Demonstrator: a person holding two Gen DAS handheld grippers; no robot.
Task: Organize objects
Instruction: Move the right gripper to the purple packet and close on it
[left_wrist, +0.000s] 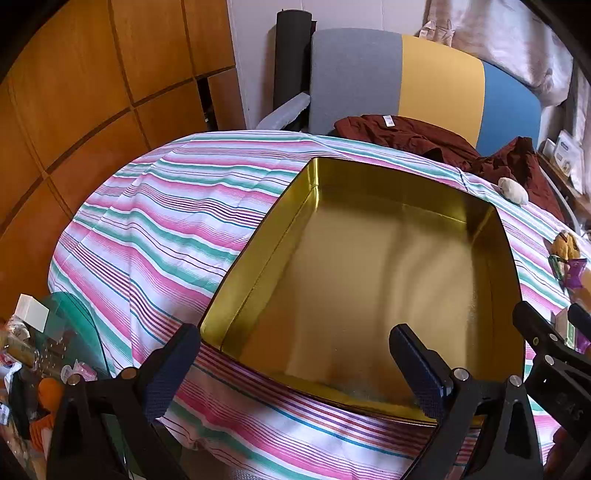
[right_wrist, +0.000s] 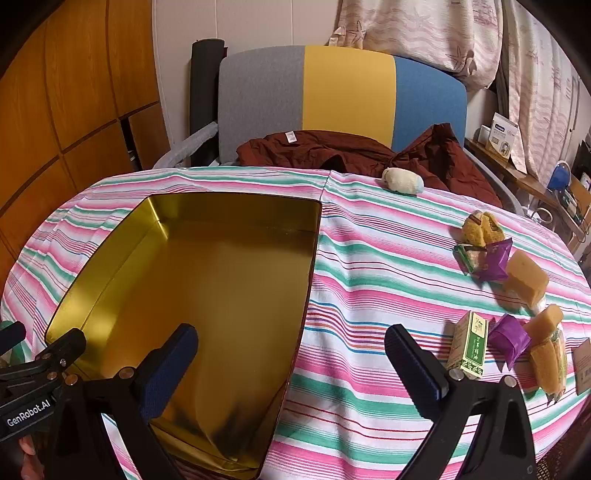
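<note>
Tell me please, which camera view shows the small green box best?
The right wrist view. There the green box stands fully visible on the striped cloth, beside a purple packet. In the left wrist view only a sliver shows at the right edge, behind the other gripper.

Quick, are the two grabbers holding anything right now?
Left gripper: open, holding nothing, over the gold tin.
Right gripper: open, holding nothing.

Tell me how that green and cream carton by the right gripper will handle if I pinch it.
The green and cream carton looks like thin card, so it probably crushes under a hard pinch. It seems light, and lying flat on the striped cloth it should slide rather than roll.
</note>
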